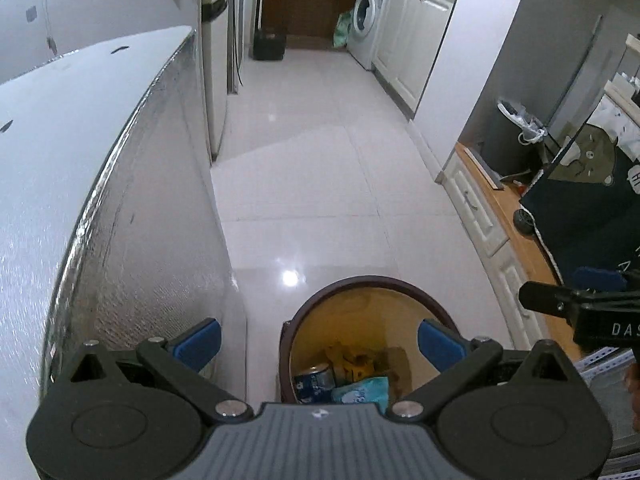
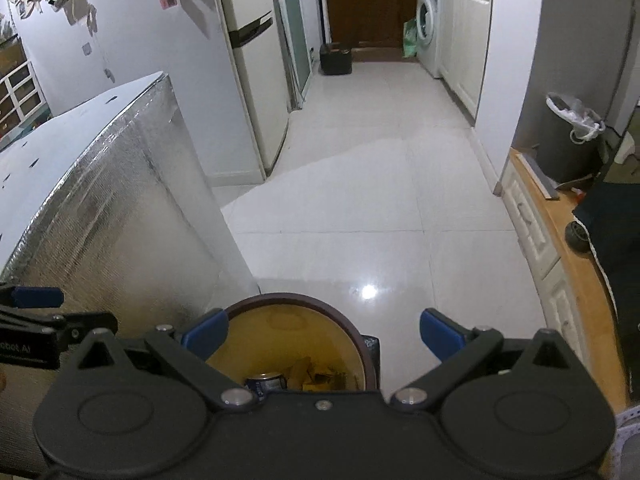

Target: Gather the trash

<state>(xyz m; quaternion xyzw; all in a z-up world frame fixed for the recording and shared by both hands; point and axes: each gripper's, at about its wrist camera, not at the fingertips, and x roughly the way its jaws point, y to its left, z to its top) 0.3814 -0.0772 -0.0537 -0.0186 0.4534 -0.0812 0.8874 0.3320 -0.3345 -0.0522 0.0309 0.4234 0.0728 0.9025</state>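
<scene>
A round trash bin (image 1: 400,288) with a dark brown rim and yellow inside stands on the floor below both grippers; it also shows in the right wrist view (image 2: 352,324). Inside lie a blue can (image 1: 314,378), yellow wrappers (image 1: 352,360) and a light blue packet (image 1: 362,390); the can (image 2: 266,382) also shows in the right wrist view. My left gripper (image 1: 319,342) is open and empty above the bin. My right gripper (image 2: 324,334) is open and empty above it too, and shows at the right edge of the left wrist view (image 1: 576,296).
A tall box wrapped in silver foil (image 1: 132,208) stands close on the left. A white fridge (image 2: 256,80) is behind it. A wooden counter with white drawers (image 2: 560,248) runs along the right, with a grey lined bin (image 2: 572,140) behind. White tiled floor (image 1: 320,160) leads to a washing machine (image 1: 368,20).
</scene>
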